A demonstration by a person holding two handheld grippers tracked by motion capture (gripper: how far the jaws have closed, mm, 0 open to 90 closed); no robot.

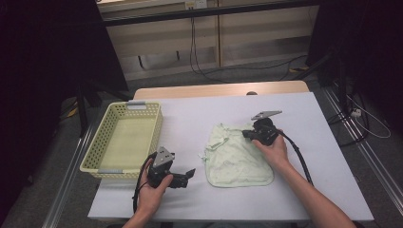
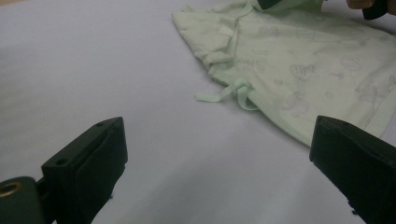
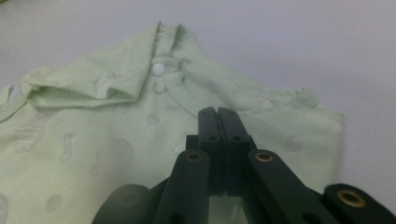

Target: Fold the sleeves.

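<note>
Pale green baby shirt [image 1: 237,154] lies flat, mid-desk toward near edge. Right tool [image 3: 217,116] clenched, jaws together, nothing visibly between them, over collar — probably poised to pinch fabric. Left tool [image 1: 186,176] released, jaws wide, waiting beside hem. Yellow basket [image 1: 95,154] at left edge, likely destination.

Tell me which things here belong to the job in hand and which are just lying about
In the job: pale green garment; right gripper, jaws shut over it; left gripper, open beside it.
Lying about: yellow basket; floor cables.
</note>
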